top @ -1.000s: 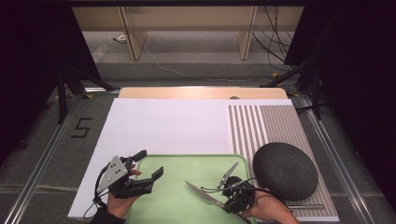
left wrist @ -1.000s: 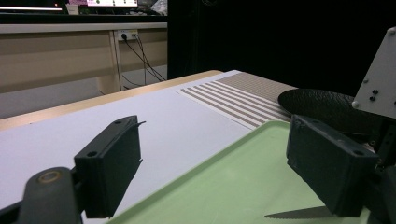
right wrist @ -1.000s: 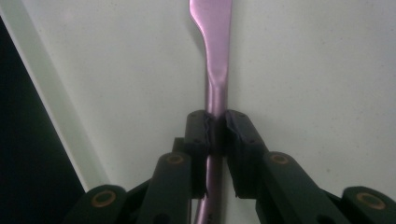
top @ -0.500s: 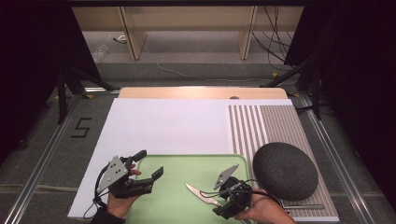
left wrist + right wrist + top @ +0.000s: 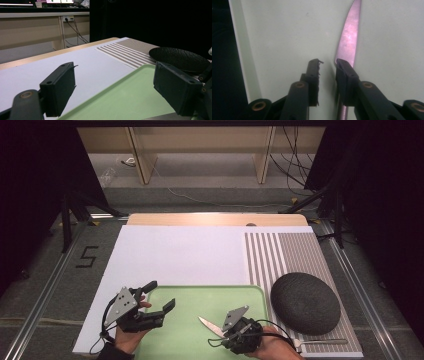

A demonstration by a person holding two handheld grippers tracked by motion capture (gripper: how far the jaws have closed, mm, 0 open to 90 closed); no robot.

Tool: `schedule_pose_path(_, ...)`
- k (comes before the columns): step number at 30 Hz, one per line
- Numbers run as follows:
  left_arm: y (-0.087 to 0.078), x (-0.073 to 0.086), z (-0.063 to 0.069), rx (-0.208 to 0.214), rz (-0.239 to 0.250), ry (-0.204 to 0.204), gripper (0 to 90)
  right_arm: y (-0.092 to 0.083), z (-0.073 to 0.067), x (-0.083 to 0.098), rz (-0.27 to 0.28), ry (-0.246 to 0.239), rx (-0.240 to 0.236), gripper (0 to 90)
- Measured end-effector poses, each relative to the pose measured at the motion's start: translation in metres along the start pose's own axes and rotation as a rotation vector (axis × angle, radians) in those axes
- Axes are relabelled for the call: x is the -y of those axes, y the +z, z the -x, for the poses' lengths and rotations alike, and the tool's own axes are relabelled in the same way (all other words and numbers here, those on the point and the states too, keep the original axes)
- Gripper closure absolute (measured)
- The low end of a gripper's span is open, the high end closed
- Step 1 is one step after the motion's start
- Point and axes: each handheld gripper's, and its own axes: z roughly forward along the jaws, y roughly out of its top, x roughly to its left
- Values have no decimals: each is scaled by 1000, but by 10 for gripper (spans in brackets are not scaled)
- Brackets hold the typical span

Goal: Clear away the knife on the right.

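A knife with its bare metal blade (image 5: 207, 325) lies on the light green tray (image 5: 200, 300) at the near edge of the table. My right gripper (image 5: 218, 333) is low over it, pointing left along the blade. In the right gripper view the blade (image 5: 348, 37) runs up along the inner face of the right-hand jaw of my right gripper (image 5: 327, 62). The jaws have just been closing, and a strip of tray (image 5: 274, 37) still shows between the other pad and the knife. My left gripper (image 5: 160, 295) hovers open over the tray's left rim with nothing between its fingers (image 5: 60, 87).
A dark grey rounded dome (image 5: 305, 302) sits on the striped mat (image 5: 280, 255) right of the tray; the left gripper view shows this dome (image 5: 177, 56) too. A thin grey utensil (image 5: 322, 340) lies just in front of it. The white mat (image 5: 175, 255) stretches behind the tray.
My right gripper has dropped a little nearer the tray's front edge, its grey plate tipping lower. The knife blade and the left gripper have stayed where they were.
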Motion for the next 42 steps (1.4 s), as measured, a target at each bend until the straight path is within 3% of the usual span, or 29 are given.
schedule_pose_path(10, 0, 0, 0, -1, -1, 0, 175, 7, -2, 0, -38, -47, 20, 899)
schedule_pose_path(30, 0, 0, 0, -1, 0, 1, 175, 7, 4, 3, -61, -55, 89, 900)
schedule_pose_path(42, 0, 0, 0, 0, 0, -1, 175, 2, 18, 8, -72, 6, 132, 900)
